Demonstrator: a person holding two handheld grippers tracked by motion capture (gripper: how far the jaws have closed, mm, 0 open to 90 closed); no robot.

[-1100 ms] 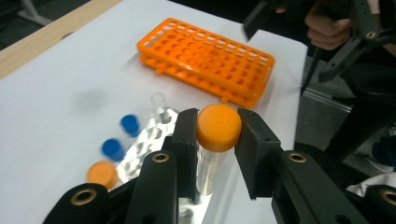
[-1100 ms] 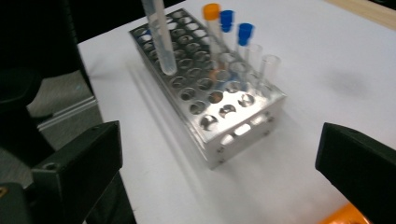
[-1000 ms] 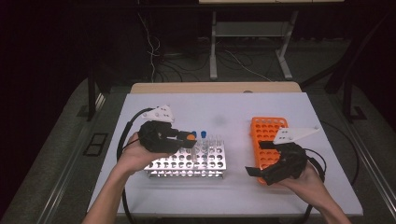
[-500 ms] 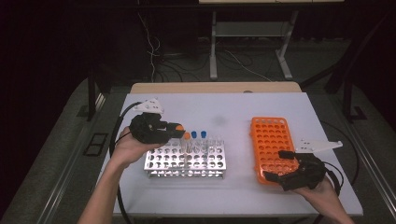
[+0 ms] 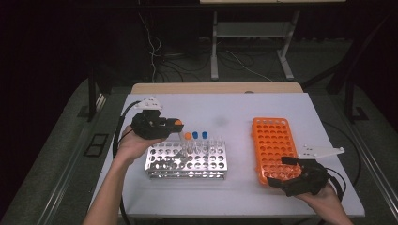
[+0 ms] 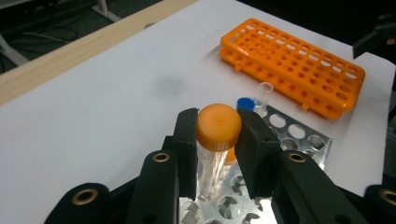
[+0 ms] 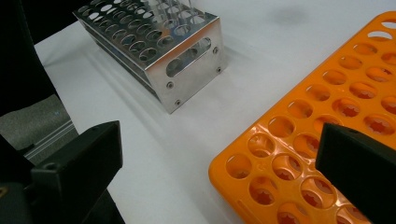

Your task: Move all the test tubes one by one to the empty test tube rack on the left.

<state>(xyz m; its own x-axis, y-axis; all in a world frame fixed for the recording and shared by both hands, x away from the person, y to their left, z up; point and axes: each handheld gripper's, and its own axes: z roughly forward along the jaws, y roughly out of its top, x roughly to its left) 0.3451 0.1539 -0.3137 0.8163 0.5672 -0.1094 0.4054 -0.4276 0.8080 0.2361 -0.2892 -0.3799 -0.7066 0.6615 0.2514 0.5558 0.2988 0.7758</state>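
A clear tube with an orange cap [image 6: 218, 127] is clamped between the jaws of my left gripper [image 6: 215, 154], just above the back rows of the metal rack [image 5: 187, 160]. In the high view that gripper [image 5: 172, 126] sits left of the rack, with the orange cap [image 5: 178, 123] at its tip. More tubes stand in the rack: one orange-capped [image 5: 187, 136], two blue-capped [image 5: 195, 135]. My right gripper [image 5: 287, 168] rests at the near corner of the flat orange rack [image 5: 274, 145], jaws wide apart, nothing between them. In the right gripper view the orange rack [image 7: 327, 140] lies under its jaws.
The white table [image 5: 225, 108] has bare room behind both racks, with a faint grey smudge [image 5: 218, 121] near its middle. A wooden edge [image 5: 216, 88] runs along the far side. Cables trail from each gripper off the table's sides.
My left gripper has drawn back to the left and a little away from the rack, holding the orange-capped tube. My right gripper has dropped toward the near right corner of the orange rack.
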